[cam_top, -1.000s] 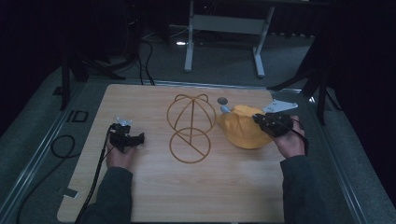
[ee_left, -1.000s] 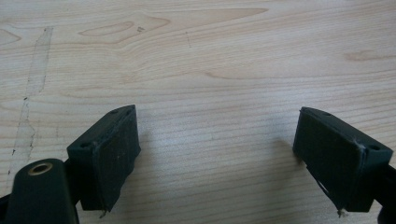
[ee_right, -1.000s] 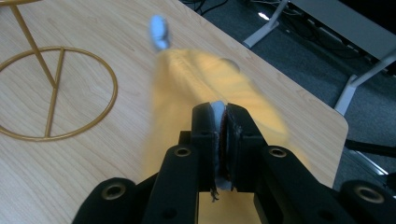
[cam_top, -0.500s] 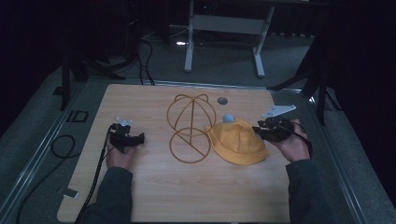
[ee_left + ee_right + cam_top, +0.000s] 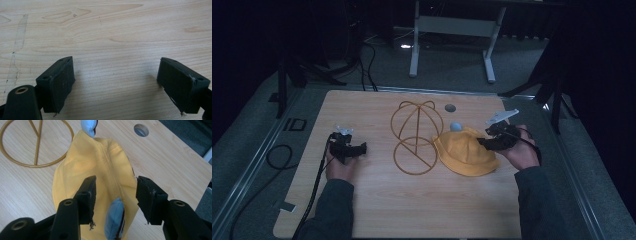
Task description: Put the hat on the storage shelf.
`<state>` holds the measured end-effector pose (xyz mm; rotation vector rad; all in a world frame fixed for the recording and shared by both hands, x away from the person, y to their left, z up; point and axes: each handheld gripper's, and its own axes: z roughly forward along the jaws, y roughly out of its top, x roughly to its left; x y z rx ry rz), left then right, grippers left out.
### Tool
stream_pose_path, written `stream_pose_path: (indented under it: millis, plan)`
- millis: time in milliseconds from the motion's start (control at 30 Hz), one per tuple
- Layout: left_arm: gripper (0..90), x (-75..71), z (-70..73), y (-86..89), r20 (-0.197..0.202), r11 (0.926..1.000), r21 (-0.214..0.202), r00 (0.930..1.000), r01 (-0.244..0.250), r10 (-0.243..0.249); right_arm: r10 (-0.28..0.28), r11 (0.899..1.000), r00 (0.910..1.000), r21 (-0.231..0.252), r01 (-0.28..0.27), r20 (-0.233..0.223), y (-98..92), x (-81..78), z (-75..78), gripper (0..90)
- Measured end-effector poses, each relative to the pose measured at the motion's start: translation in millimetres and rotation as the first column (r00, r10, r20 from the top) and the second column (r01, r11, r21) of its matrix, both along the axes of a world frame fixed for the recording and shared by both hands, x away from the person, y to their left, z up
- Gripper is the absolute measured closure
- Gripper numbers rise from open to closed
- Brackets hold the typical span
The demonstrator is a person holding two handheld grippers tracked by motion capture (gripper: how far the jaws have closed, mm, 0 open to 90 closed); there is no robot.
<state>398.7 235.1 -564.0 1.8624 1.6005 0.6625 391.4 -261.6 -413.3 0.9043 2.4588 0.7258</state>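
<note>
A yellow cloth hat (image 5: 464,152) lies flat on the wooden table, just right of a gold wire hat stand (image 5: 416,173). It has light blue ears, one at its far edge (image 5: 455,126) and one near my right jaws (image 5: 115,217). My right gripper (image 5: 486,141) hovers at the hat's right edge. Its jaws have just been opening and now stand apart over the hat (image 5: 100,162), the pads clear of the cloth and the blue ear. My left gripper (image 5: 361,147) rests to the left of the stand, open over bare wood (image 5: 116,65).
The stand's base ring and rod (image 5: 37,147) lie beyond the hat. A round hole (image 5: 450,107) pierces the table near its far edge. Grey floor and a metal frame border the table; cables trail at the left.
The hat, held up by my right gripper a second ago, now lies spread flat on the table. The right jaws have opened off it. The left hand has stayed put.
</note>
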Motion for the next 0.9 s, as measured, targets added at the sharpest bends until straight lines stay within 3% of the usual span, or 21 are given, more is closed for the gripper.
stream_pose_path:
  millis: [233,400,900]
  plan:
    - [14.7,0.0,-0.1,-0.1,0.001,1.0,-0.001,1.0,0.0,0.0,0.009,0.999,0.9998,-0.038,-0.01,-0.016,7.8,4.5,-0.5,49.1]
    - [14.7,0.0,0.0,-0.1,0.0,1.0,0.0,1.0,-0.001,0.001,0.029,0.994,0.9989,-0.101,-0.032,-0.038,15.8,9.2,-3.8,48.4]
    - [14.7,0.1,0.0,0.0,0.001,1.0,0.001,1.0,0.0,0.0,0.042,0.991,0.9962,-0.124,-0.051,-0.076,27.0,17.6,-3.3,47.6]
